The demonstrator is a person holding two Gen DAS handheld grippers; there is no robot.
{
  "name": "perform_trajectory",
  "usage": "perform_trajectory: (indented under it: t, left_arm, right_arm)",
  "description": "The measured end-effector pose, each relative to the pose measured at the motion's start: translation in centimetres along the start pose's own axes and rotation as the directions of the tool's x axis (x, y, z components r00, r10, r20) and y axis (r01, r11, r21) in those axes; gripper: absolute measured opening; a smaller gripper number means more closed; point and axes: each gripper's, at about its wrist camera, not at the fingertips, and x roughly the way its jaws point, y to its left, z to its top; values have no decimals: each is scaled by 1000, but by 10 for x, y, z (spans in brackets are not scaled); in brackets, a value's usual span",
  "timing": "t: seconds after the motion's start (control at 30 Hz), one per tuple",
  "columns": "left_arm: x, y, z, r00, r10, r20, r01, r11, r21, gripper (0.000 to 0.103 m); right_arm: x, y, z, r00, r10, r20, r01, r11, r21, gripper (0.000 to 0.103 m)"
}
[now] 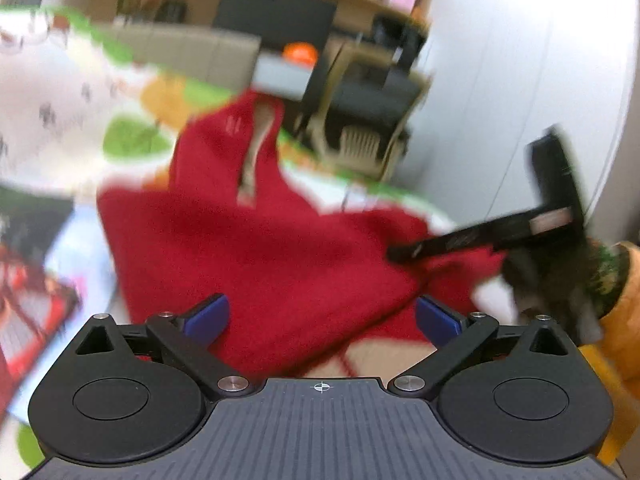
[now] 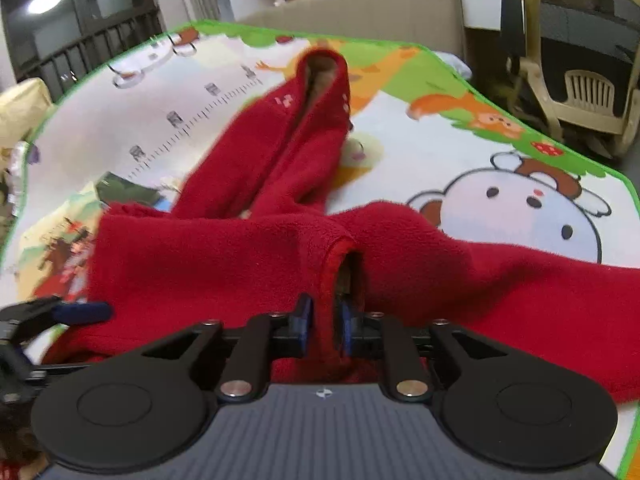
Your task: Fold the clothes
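A red fleece garment [image 2: 224,256] lies on a cartoon-printed mat [image 2: 500,208], one sleeve [image 2: 288,132] stretched away toward the mat's far edge and another part trailing off to the right. My right gripper [image 2: 325,322] is shut on a standing hem of the garment, red cloth filling the gap between its blue pads. In the blurred left wrist view the same garment [image 1: 248,248] fills the middle. My left gripper [image 1: 322,318] hangs just above it, wide open with nothing gripped. The right gripper's fingers [image 1: 460,240] show there at the garment's right edge, and a left gripper's fingertip [image 2: 82,312] shows at the right wrist view's left edge.
A beige plastic chair [image 2: 584,92] and a desk stand past the mat's far right corner. A beige sofa back [image 2: 380,4] runs behind the mat. A person's orange sleeve [image 1: 624,308] is at the right of the left wrist view. Printed boxes [image 1: 36,280] lie at its left.
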Motion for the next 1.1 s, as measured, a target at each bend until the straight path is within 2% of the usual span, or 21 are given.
perform_trajectory:
  t: [0.1, 0.17, 0.23, 0.3, 0.33, 0.37, 0.43, 0.53, 0.57, 0.6, 0.63, 0.67, 0.73, 0.8, 0.87, 0.93, 1.0, 1.03, 1.1]
  left_arm:
    - [7, 6, 3, 999, 13, -29, -14, 1000, -27, 102]
    - [9, 5, 2, 999, 25, -33, -26, 999, -20, 102]
    - [10, 4, 1, 999, 31, -31, -31, 999, -11, 102]
    - [10, 6, -1, 999, 29, -30, -30, 999, -12, 102]
    - [9, 6, -2, 999, 27, -28, -27, 1000, -16, 103]
    - [9, 6, -2, 999, 23, -26, -24, 1000, -20, 103]
    - [8, 7, -2, 1000, 16, -22, -16, 999, -29, 103]
    - [7, 8, -2, 1000, 10, -20, -11, 999, -36, 103]
    - [8, 8, -2, 1000, 10, -20, -11, 999, -36, 103]
    - [7, 8, -2, 1000, 10, -19, -11, 999, -36, 103]
    - [7, 7, -2, 1000, 11, -19, -11, 999, -36, 103]
    - [7, 7, -2, 1000, 10, -19, -11, 999, -36, 103]
    - [7, 8, -2, 1000, 8, -18, -9, 999, -39, 103]
    - [6, 8, -3, 1000, 6, -16, -6, 999, -44, 103]
    - [5, 10, -3, 1000, -1, -7, 1, 999, -54, 103]
    - [3, 12, -4, 1000, -10, 3, 10, 998, -68, 103]
    - [1, 14, -5, 1000, -18, 12, 18, 996, -82, 103]
    - [1, 14, -5, 1000, -19, 14, 20, 996, -85, 103]
    - [0, 15, -5, 1000, -21, 19, 22, 995, -93, 103]
  right_arm:
    - [-47, -31, 1, 991, -35, 129, 29, 999, 45, 63]
    - [-81, -60, -5, 974, -101, 202, 67, 984, 168, 67]
    - [-110, -97, -16, 943, -230, 240, 143, 932, 333, 67]
    - [-128, -134, -28, 904, -364, 226, 224, 851, 474, 67]
    - [-133, -151, -34, 883, -418, 214, 258, 813, 521, 67]
    - [-133, -162, -38, 869, -452, 200, 288, 792, 538, 67]
    - [-122, -175, -46, 860, -484, 158, 340, 777, 530, 67]
    - [-95, -184, -55, 874, -475, 104, 363, 780, 510, 67]
    - [-88, -184, -55, 880, -465, 98, 360, 787, 501, 60]
    - [-80, -185, -55, 886, -455, 92, 356, 794, 493, 43]
    - [-76, -179, -49, 885, -456, 90, 369, 807, 460, 33]
    - [-72, -170, -41, 881, -464, 91, 390, 823, 413, 11]
    - [-80, -130, -12, 873, -460, 159, 402, 865, 300, 10]
    - [-100, -85, 15, 875, -407, 263, 364, 910, 198, 10]
    - [-123, -26, 43, 880, -302, 366, 297, 952, 70, 10]
    - [-134, 38, 62, 890, -161, 427, 216, 973, -83, 10]
    - [-129, 94, 73, 901, -24, 432, 130, 967, -218, 10]
    - [-113, 122, 75, 918, 48, 393, 67, 959, -276, 10]
    - [-73, 167, 77, 953, 143, 268, -48, 942, -333, 12]
